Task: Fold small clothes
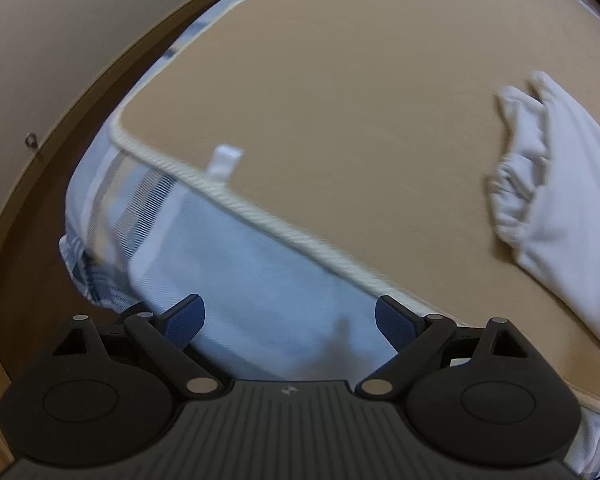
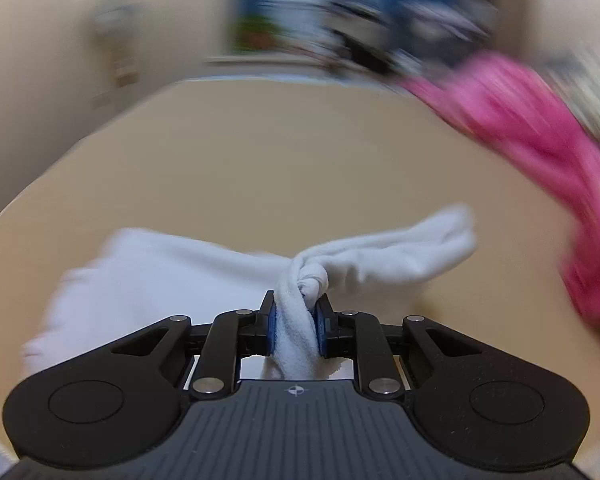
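Observation:
A small white garment point(image 2: 172, 268) lies on the tan bed surface point(image 2: 300, 160). My right gripper point(image 2: 296, 312) is shut on a bunched fold of it, and the cloth runs back between the blue pads. The same white garment shows at the right edge of the left wrist view point(image 1: 556, 208), partly cut off. My left gripper point(image 1: 290, 320) is open and empty, over the bed's near edge, well left of the garment.
A pink garment point(image 2: 540, 132) lies on the bed at the right, blurred. A corded seam point(image 1: 260, 208) marks the mattress edge, with pale blue bedding point(image 1: 260, 300) below it. A brown wooden frame point(image 1: 60, 128) curves along the left. Blurred dark objects point(image 2: 380, 32) stand beyond the bed.

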Available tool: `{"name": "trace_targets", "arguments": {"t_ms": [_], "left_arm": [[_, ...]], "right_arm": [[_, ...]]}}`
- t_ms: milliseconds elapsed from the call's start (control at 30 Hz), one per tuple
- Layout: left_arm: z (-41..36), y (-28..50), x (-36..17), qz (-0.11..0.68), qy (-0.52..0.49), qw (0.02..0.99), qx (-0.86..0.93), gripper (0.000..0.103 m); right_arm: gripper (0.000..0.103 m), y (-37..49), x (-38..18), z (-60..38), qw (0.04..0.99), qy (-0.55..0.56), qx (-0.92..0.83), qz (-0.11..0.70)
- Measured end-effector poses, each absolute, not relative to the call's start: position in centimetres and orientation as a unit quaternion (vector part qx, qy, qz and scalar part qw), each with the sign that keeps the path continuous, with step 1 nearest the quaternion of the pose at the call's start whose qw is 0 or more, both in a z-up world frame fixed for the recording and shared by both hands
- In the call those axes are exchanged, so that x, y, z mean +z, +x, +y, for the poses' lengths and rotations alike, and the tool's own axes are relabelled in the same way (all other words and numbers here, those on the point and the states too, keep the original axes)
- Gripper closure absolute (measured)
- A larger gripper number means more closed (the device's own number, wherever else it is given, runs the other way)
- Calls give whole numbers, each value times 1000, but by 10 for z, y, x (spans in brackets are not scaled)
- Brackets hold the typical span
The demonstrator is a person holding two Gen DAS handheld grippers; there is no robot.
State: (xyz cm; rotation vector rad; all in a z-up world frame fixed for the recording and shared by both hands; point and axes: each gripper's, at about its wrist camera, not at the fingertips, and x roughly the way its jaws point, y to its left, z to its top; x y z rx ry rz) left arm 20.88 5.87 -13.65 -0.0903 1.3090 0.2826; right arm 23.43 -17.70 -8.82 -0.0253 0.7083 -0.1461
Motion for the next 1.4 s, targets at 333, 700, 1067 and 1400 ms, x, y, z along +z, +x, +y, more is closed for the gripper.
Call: {"name": "trace_targets", "arguments": {"t_ms": [333,700,1067,1400], "left_arm": [[110,206,-143,605,-73,778,150,8],[6,258,-104,544,-90,832,-57,8],[34,297,-175,607,-1,790,87,5],[23,285,-130,561,-153,813,-24,2]], "right_arm": [[35,222,-145,-38,895,-24,132,425],[35,176,-131,-181,925,-26,-12,379],[42,190,-191,-197,880,14,-27,473],[41,179,-176,-158,899,-116,57,418]]}}
